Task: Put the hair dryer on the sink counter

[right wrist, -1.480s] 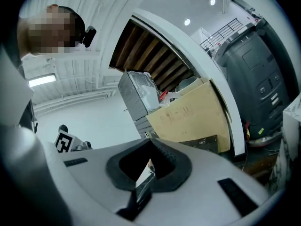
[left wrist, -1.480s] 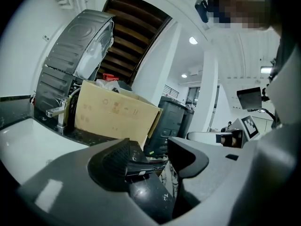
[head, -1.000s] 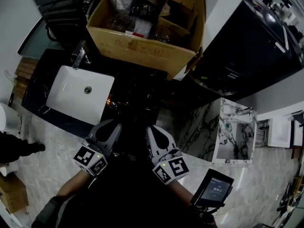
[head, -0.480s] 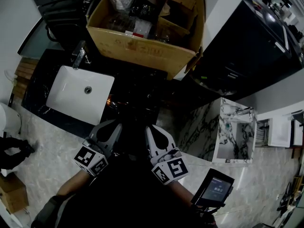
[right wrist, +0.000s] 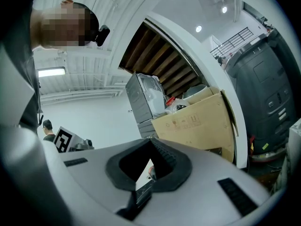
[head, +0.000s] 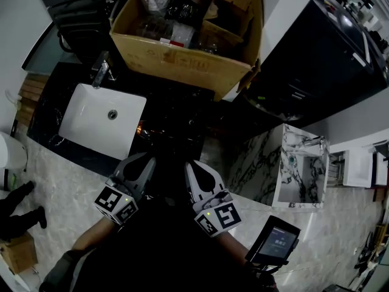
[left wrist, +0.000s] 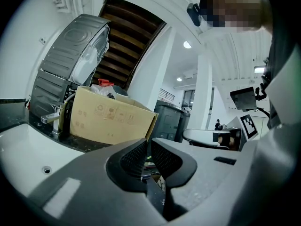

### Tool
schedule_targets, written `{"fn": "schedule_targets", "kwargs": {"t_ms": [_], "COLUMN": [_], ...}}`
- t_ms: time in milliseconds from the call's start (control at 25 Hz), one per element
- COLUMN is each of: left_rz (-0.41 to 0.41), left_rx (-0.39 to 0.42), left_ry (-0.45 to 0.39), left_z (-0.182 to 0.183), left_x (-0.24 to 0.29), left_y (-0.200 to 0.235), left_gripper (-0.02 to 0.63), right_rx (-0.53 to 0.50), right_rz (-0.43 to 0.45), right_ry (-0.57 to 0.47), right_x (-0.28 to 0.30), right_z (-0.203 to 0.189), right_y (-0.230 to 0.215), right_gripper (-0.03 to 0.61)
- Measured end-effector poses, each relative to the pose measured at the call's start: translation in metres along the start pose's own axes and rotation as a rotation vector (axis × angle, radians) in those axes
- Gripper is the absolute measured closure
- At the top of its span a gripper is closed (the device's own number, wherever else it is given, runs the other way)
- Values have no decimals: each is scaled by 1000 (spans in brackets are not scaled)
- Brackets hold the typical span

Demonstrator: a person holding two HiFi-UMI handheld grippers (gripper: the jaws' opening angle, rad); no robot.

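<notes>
1. Evidently still the opening step: nothing is held, and no hair dryer lies on the dark tabletop (head: 176,111) right of the sink (head: 85,126). Next, probably: spread one pair of jaws and reach for the box.
2. Left hand-held gripper (left wrist: 146,149), nearer the person than the sink: jaws pressed together, empty.
3. Cardboard box (head: 182,62), behind the sink and to its right: crammed with dark clutter and plastic bags. The hair dryer is likely in there; I can't single it out, so its look goes unrecorded.
4. Right hand-held gripper (right wrist: 150,145), right of the sink, beside the left one: tips together, empty.
</notes>
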State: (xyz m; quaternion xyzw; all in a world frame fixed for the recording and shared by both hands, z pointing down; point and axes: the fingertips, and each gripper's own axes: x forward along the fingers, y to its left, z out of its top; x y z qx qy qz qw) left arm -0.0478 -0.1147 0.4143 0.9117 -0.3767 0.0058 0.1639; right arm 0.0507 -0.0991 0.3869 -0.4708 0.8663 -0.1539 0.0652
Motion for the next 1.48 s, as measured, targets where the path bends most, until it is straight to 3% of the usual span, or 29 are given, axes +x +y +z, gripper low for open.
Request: {"fn": "schedule_targets", "kwargs": {"t_ms": [1480], "left_rz": [-6], "left_rx": [-8], "left_ry": [23], "left_z": [-4], "left_x": [2], "left_y": [1], "left_gripper": [581], "right_rx": [-2], "right_rz": [-15], "right_ry": [2], "right_x": [-2], "right_z": [1], "right_y": [0], "right_gripper": [583]}}
